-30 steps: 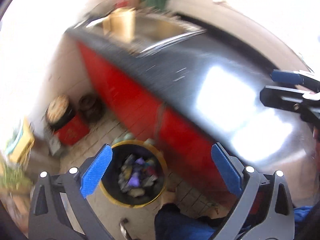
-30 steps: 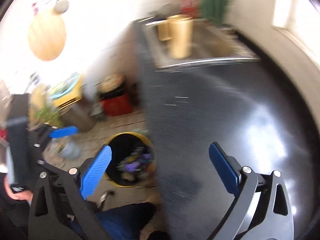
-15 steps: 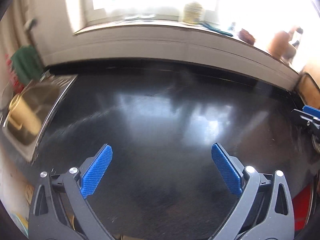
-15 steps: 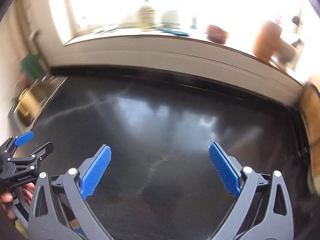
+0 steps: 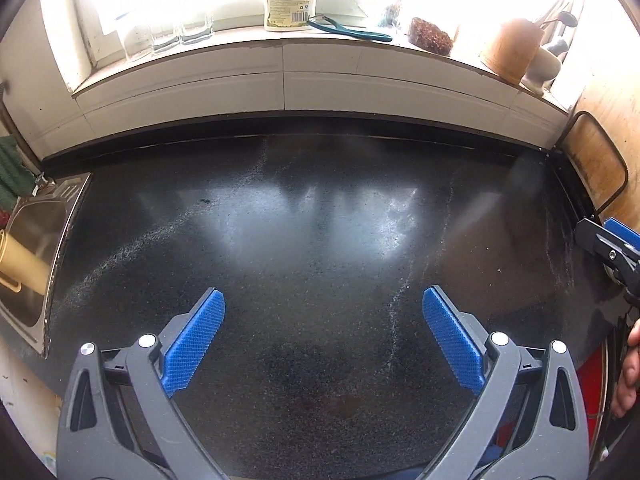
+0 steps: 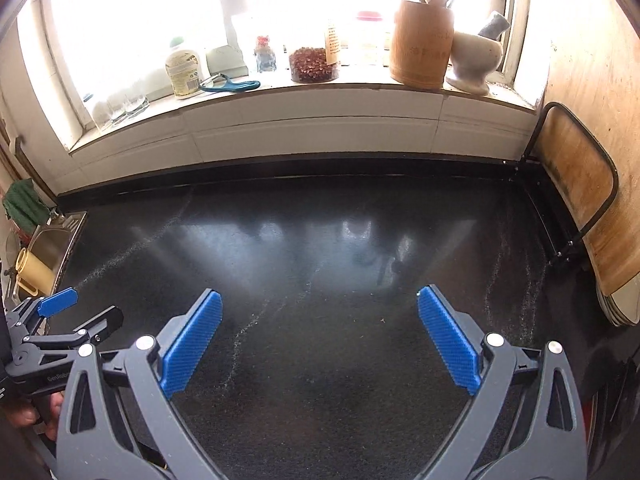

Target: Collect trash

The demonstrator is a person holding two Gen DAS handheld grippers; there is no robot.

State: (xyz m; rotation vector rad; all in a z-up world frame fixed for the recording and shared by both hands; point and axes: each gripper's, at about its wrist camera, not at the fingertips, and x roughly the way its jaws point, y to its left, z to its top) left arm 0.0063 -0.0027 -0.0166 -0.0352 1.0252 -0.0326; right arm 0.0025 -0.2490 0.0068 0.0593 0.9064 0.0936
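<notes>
Ridged blue pads of the left gripper (image 5: 323,312) and right gripper (image 6: 319,310) stood spread wide, empty, above a glossy speckled black countertop (image 5: 320,220) beside a steel sink (image 5: 32,248).

One sink (image 5: 36,236), one yellow jug (image 5: 20,264), two glasses (image 5: 176,34), one mortar (image 6: 478,60)
</notes>
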